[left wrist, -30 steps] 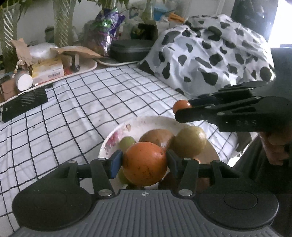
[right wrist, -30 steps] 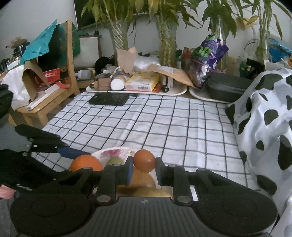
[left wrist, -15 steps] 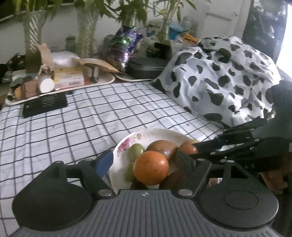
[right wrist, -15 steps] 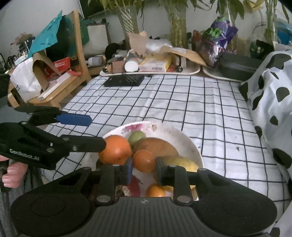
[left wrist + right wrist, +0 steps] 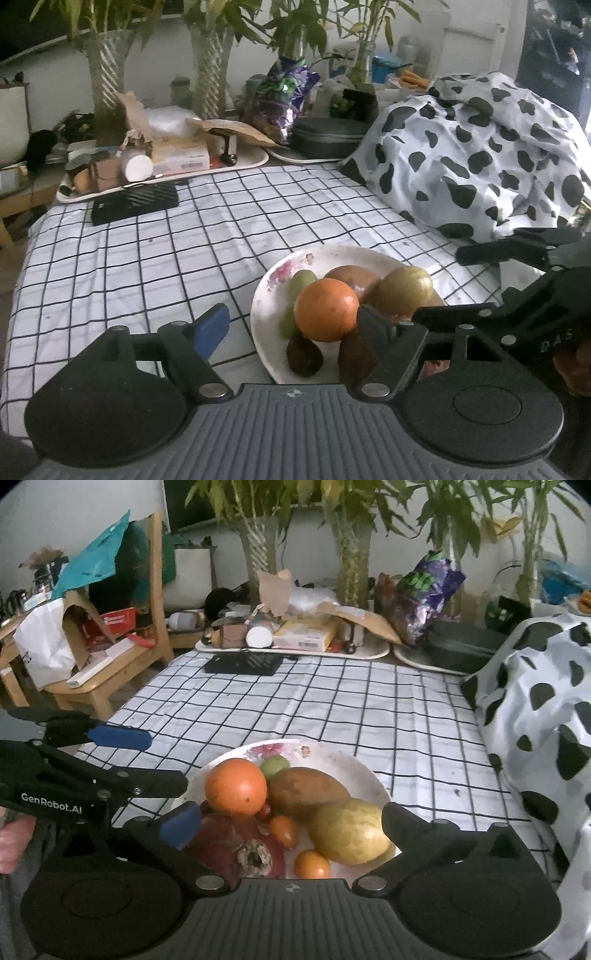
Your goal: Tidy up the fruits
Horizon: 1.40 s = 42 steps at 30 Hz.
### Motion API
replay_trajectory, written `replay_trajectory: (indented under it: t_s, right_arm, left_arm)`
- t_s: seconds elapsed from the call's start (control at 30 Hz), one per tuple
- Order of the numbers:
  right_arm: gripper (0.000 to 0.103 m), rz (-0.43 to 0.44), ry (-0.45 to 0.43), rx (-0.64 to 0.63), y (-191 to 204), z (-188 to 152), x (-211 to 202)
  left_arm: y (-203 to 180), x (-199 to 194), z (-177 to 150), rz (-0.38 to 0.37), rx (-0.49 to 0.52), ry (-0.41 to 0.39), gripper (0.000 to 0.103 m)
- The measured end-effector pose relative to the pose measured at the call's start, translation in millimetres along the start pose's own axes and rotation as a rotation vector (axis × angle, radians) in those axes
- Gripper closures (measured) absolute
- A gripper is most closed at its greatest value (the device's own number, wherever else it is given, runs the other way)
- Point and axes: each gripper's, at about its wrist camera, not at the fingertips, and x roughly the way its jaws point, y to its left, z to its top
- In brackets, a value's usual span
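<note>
The left gripper (image 5: 291, 325) stands wide with nothing pressed between its pads; its blue-padded finger hangs over the checked sheet (image 5: 147, 258) at about 8 o'clock of the plate (image 5: 266, 295), while its black finger overlaps the plate's near side. The right gripper (image 5: 291, 819) has its jaws just sprung to their widest, empty, straddling the near half of the plate.

The plate is round, glazed white ceramic with a pink floral print at its far rim, lying flat on the thin white cotton sheet with its black grid. Piled on it: a smooth, matte, round orange (image 5: 236, 792) at 10 o'clock; a small green fruit (image 5: 275, 766) just behind it at 12; an oblong, brownish, dull-skinned mango (image 5: 306, 792) in the middle; a plump yellow-green mango (image 5: 349, 830) at 4 o'clock, touching the brown one. At the near edge sits a dark red, wrinkled pomegranate (image 5: 240, 849) with its rough crown facing up, and beside it two small glossy orange tomatoes (image 5: 312, 864), one of them touching the yellow mango.

A crumpled cow-print quilt (image 5: 546, 709) heaps at 3 o'clock of the plate. A flat black ribbed case (image 5: 243, 663) lies on the sheet's far end at 12 o'clock, well apart from the plate.
</note>
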Motion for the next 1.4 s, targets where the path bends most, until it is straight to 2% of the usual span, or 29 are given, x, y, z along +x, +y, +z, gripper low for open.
replay_trajectory:
  t_s: [0.2, 0.4, 0.53, 0.6, 0.7, 0.93, 1.4]
  right_arm:
    - [0.000, -0.067, 0.009, 0.045, 3, -11, -13]
    - [0.000, -0.125, 0.051, 0.057, 14, -22, -22]
    - [0.000, -0.181, 0.086, 0.080, 18, -28, -25]
    - [0.000, -0.211, 0.109, 0.091, 20, -31, -24]
    - [0.000, -0.256, 0.147, 0.084, 24, -35, -22]
    - [0.000, -0.261, 0.188, 0.056, 27, -37, -12]
    - [0.000, -0.270, 0.217, 0.094, 19, -37, -5]
  left_arm:
    - [-7, -10, -6, 0.060, -0.004, 0.011, 0.028]
    - [-11, -15, -14, 0.091, -0.023, 0.066, 0.027]
    - [-15, -16, -20, 0.135, -0.023, 0.095, 0.000]
    - [-18, -18, -22, 0.163, -0.008, 0.093, 0.000]
    - [-19, -16, -23, 0.143, -0.001, 0.116, 0.000]
    - [-18, -3, -27, 0.169, 0.009, 0.182, 0.000]
    - [-22, 7, -30, 0.156, 0.042, 0.225, 0.000]
